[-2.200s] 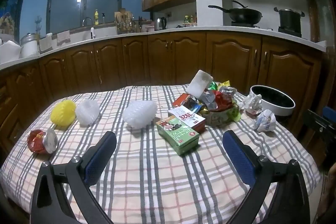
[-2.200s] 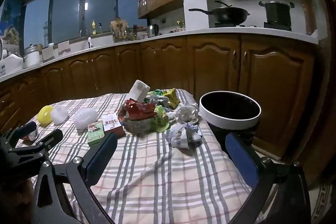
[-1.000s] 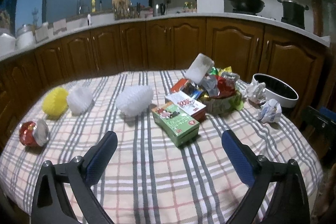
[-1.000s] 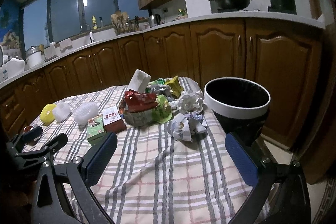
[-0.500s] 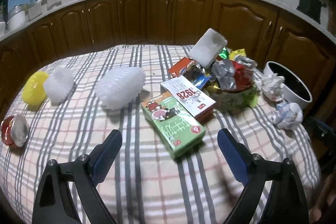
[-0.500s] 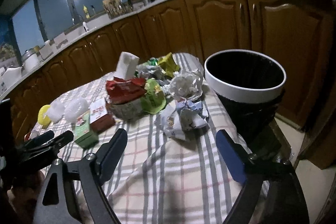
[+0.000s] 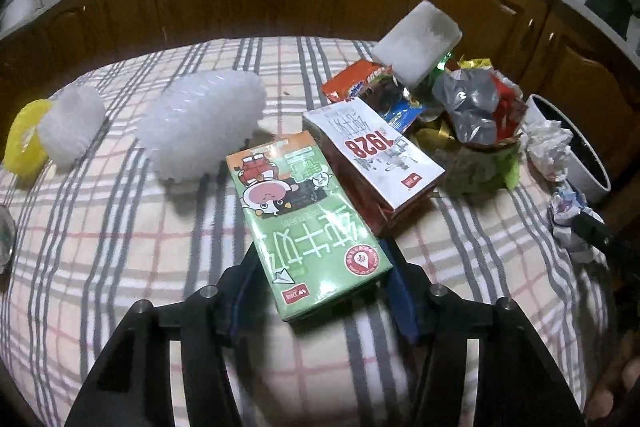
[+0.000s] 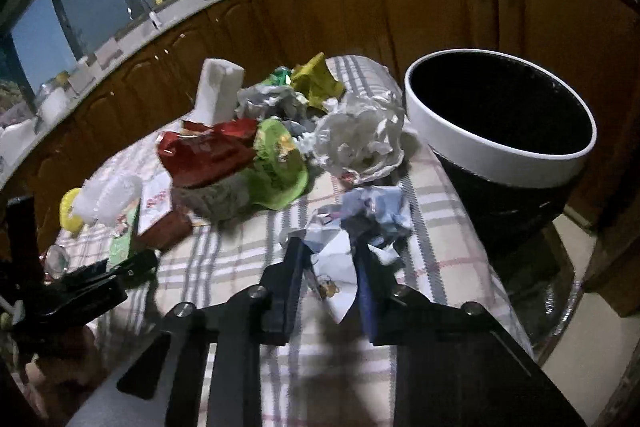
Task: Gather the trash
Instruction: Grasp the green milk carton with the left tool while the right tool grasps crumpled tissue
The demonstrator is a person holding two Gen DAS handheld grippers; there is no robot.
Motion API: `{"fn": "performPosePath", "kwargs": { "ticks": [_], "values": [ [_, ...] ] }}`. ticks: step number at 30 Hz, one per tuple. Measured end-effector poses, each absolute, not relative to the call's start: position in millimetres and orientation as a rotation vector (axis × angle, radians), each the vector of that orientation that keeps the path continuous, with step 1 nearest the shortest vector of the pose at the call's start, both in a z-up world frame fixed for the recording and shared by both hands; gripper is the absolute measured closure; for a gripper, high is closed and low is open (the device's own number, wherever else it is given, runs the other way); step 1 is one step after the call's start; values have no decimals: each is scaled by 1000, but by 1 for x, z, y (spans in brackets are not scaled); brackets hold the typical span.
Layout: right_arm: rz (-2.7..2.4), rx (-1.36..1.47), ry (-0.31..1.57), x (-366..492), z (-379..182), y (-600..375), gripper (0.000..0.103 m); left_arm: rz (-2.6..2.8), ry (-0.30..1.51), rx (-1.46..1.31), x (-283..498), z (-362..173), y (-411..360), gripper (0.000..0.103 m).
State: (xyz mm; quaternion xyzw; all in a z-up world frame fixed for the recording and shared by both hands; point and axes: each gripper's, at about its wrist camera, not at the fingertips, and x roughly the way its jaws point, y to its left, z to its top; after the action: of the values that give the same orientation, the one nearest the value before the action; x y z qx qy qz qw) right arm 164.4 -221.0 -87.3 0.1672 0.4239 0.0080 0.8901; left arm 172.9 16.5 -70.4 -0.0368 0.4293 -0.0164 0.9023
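While both claws are already clamped on something, the trick now is just a clean lift and carry. The left claw (image 7: 320,291) is squeezing the near end of the green rectangular drink carton with the cartoon cow (image 7: 304,215), which lies flat on the plaid-cloth table (image 7: 120,251), its far end at about 12 o'clock just beside the red-and-white "1928" carton (image 7: 372,163). I'd lift straight up first so it doesn't drag that neighbour along. The right claw (image 8: 330,267) is pinched on the crumpled blue-and-white paper wad (image 8: 372,215), and the black bin with the white rim (image 8: 500,163) sits off the table edge at roughly 2 o'clock from it. Paper is floppy, so I'd say keep the squeeze firm and swing over the rim before letting go.

Only the right wrist view shows the bin's whole open mouth; the left view catches just a slice of it at 3 o'clock. The left view, though, shows the white foam nets (image 7: 200,127) and carton labels clearly.
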Motion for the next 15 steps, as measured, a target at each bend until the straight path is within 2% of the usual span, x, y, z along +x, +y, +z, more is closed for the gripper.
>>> {"fn": "performPosePath", "kwargs": {
  "ticks": [7, 15],
  "values": [
    [47, 359, 818, 142, -69, -220, 86, -97, 807, -94, 125, -43, 21, 49],
    [53, 371, 764, 126, -45, -230, 88, -265, 728, 3, 90, -11, -32, 49]
  ]
}}
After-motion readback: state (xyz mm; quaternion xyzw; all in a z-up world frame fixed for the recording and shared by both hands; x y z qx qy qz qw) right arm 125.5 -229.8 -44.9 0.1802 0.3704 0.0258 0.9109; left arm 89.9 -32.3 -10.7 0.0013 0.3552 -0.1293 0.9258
